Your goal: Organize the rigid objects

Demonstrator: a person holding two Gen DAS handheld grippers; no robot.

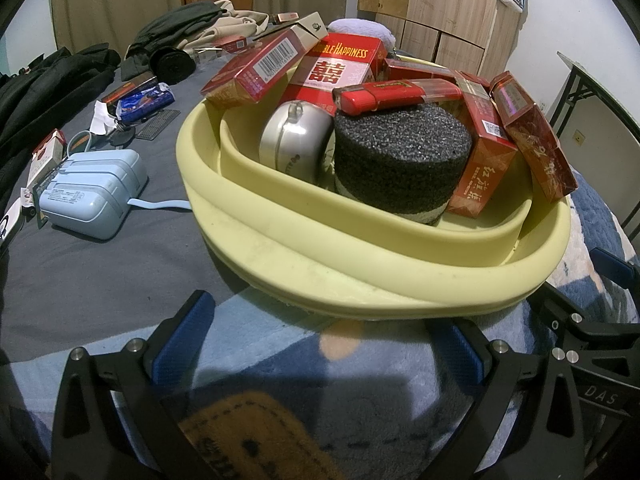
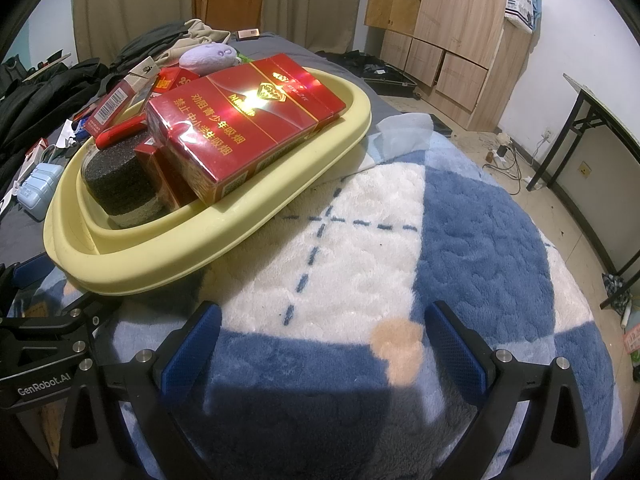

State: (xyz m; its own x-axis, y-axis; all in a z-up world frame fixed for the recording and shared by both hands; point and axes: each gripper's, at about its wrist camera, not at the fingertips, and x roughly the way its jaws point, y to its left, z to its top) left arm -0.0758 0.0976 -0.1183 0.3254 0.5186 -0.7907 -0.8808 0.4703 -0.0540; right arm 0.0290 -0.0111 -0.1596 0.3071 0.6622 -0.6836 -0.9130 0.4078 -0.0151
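Observation:
A pale yellow basin (image 1: pixel 360 280) sits on the bed, filled with several red cigarette packs (image 1: pixel 340 68), a red lighter (image 1: pixel 396 94), a silver round tin (image 1: pixel 294 140) and a black foam cylinder (image 1: pixel 400 152). My left gripper (image 1: pixel 320 344) is open and empty just in front of the basin's near rim. In the right wrist view the basin (image 2: pixel 160 264) is to the upper left, with a large red cigarette carton (image 2: pixel 244 124) lying across it. My right gripper (image 2: pixel 324 340) is open and empty over the blue and white blanket, right of the basin.
A light blue charger case (image 1: pixel 92 196) with cable, a blue wrapper (image 1: pixel 146 100), small packs and dark clothes (image 1: pixel 48 84) lie on the grey sheet to the left. A purple plush (image 2: pixel 208 56) sits behind the basin. Wooden cabinets (image 2: pixel 448 40) and a folding table (image 2: pixel 600 120) stand right.

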